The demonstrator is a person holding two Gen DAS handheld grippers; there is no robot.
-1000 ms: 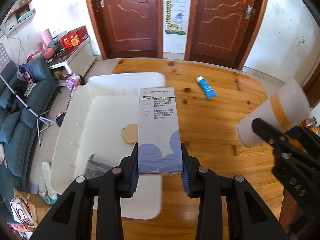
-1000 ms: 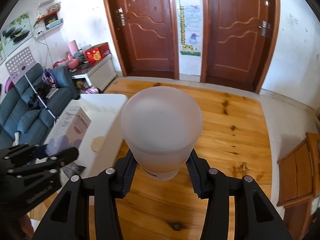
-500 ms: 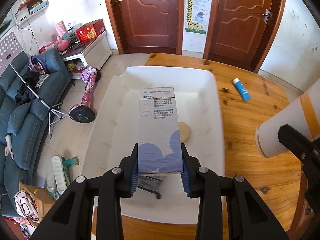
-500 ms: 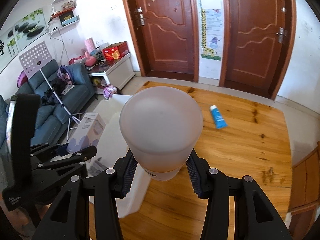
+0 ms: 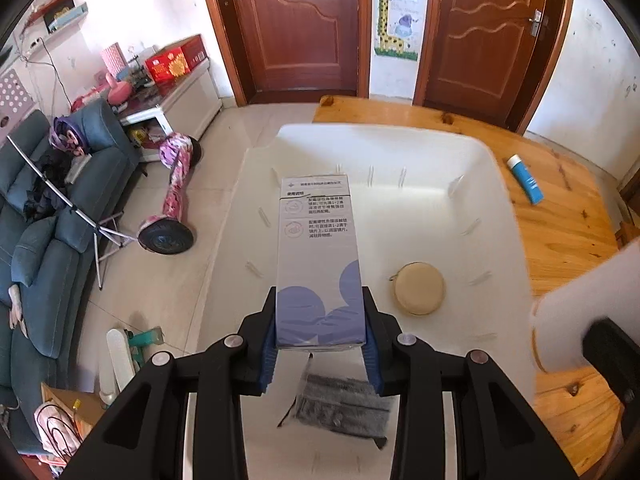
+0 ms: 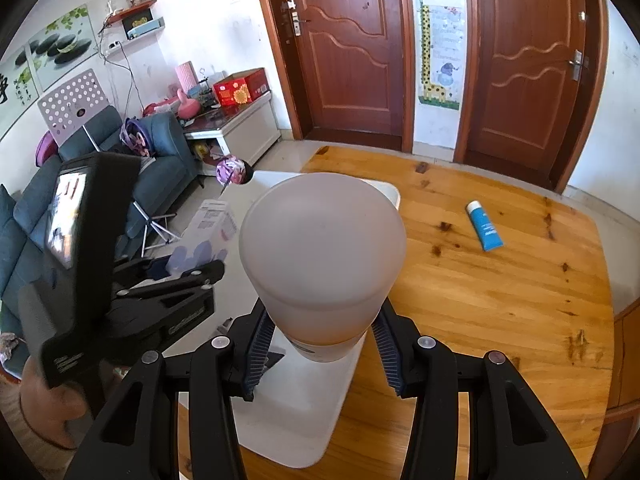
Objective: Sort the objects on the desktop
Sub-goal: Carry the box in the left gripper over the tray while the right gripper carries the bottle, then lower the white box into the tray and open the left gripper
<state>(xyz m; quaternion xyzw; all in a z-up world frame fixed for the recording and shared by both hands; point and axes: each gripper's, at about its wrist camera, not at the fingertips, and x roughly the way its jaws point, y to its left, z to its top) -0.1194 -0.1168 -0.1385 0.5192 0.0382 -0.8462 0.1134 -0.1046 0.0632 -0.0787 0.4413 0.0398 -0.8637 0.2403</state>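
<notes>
Left gripper (image 5: 320, 344) clamps box (image 5: 318, 264) above bin (image 5: 496, 184); right gripper (image 6: 320, 356) clamps bottle (image 6: 322, 256).

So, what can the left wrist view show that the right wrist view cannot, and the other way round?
Only the left wrist view shows the inside of the white bin: a round beige case and a grey packet lie on its floor, and the printed face of the box is readable.

Only the right wrist view shows the frosted bottle end-on in the right gripper, and the person's hand holding the left gripper.

Both show the blue tube on the wooden table, and both grippers loaded.
</notes>
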